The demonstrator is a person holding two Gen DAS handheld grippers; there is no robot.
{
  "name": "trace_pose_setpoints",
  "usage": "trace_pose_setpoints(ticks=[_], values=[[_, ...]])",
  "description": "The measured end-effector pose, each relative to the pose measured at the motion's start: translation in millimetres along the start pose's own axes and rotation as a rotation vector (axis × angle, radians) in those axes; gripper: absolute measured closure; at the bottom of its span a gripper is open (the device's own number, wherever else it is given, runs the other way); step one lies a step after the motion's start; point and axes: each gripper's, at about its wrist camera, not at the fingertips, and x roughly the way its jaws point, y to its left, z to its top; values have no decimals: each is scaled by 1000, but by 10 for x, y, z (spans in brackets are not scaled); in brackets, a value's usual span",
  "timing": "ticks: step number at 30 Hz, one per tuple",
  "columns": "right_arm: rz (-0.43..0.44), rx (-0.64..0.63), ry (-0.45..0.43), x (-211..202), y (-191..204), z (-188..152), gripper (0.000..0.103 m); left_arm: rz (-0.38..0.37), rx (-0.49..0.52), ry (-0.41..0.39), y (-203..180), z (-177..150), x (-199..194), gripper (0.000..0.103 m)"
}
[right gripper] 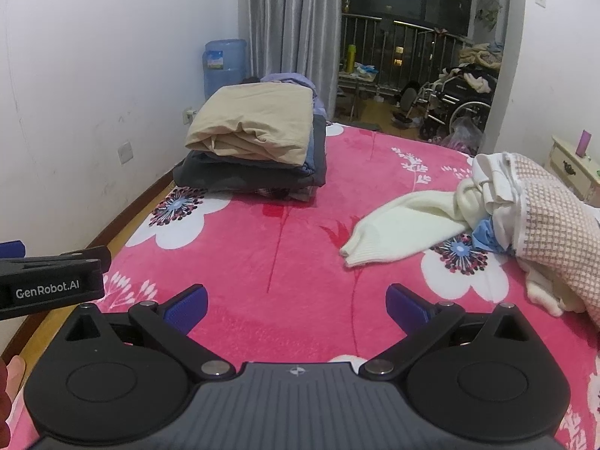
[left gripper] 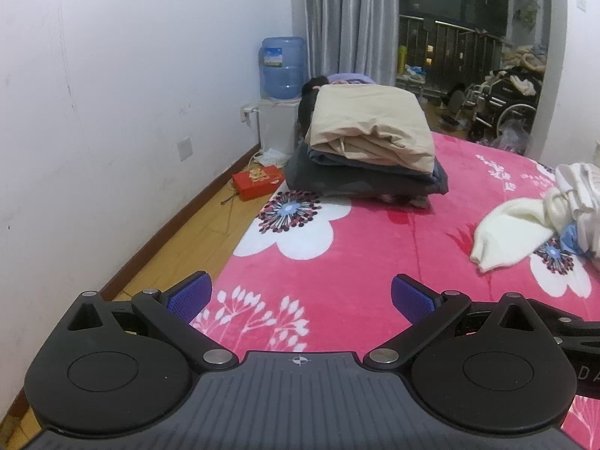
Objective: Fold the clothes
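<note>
Clothes wait in two lots on the pink blanket (right gripper: 285,262): a folded stack (right gripper: 258,142) at the far left edge, tan piece on top, and an unfolded heap (right gripper: 525,217) at the right; from that heap a cream sweater (right gripper: 405,225) trails a sleeve toward the middle of the bed, its long axis running from the heap down and left, cuff end nearest the grippers; the right gripper (right gripper: 296,305) hangs above bare blanket with its blue pads spread wide and nothing between them, the cuff ahead and a little to its right; the left gripper (left gripper: 302,298) is likewise wide apart and empty, and from it the sweater (left gripper: 513,236) lies well off to the right; so the right hand is the nearer, and I judge the next reach is its to make, forward and rightward to the cuff, the left following across to take another part.
</note>
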Motion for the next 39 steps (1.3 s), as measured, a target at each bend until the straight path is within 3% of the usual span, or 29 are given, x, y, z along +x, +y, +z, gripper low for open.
trace_pose_setpoints(ticks=[39], values=[[-1,-10,24,74,105,14,0,15,20,2,33,-29,57,0]])
